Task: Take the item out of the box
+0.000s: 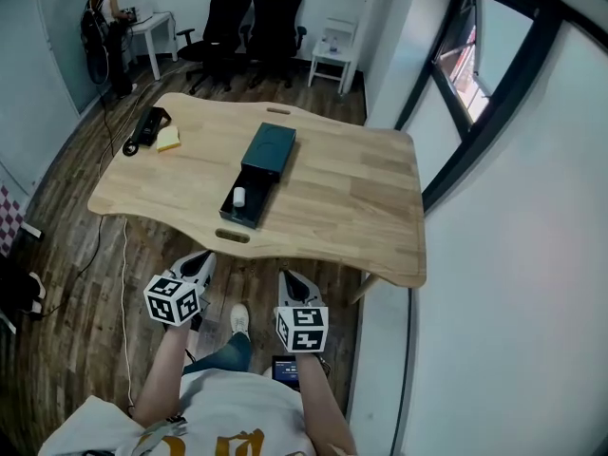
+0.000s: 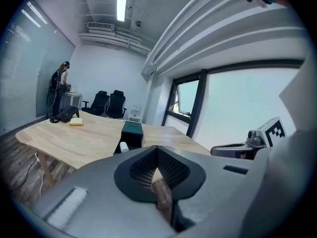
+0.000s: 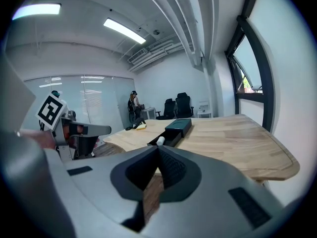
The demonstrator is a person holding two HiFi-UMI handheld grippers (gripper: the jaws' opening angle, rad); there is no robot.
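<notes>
A dark green box (image 1: 268, 150) lies in the middle of the wooden table (image 1: 351, 207); its black drawer (image 1: 249, 200) is slid out toward me. In the drawer stands a small white item (image 1: 239, 197), also visible in the left gripper view as the white item (image 2: 124, 146) and in the right gripper view as the white item (image 3: 160, 141). My left gripper (image 1: 200, 266) and right gripper (image 1: 294, 283) hover below the table's near edge, well short of the box. Both have their jaws together with nothing between them.
A black phone (image 1: 145, 127) and a yellow pad (image 1: 168, 139) lie at the table's far left corner. Two black office chairs (image 1: 249, 27) and a white side table (image 1: 334, 53) stand behind it. A person (image 1: 103, 17) stands at a desk at the far left. A window wall runs along the right.
</notes>
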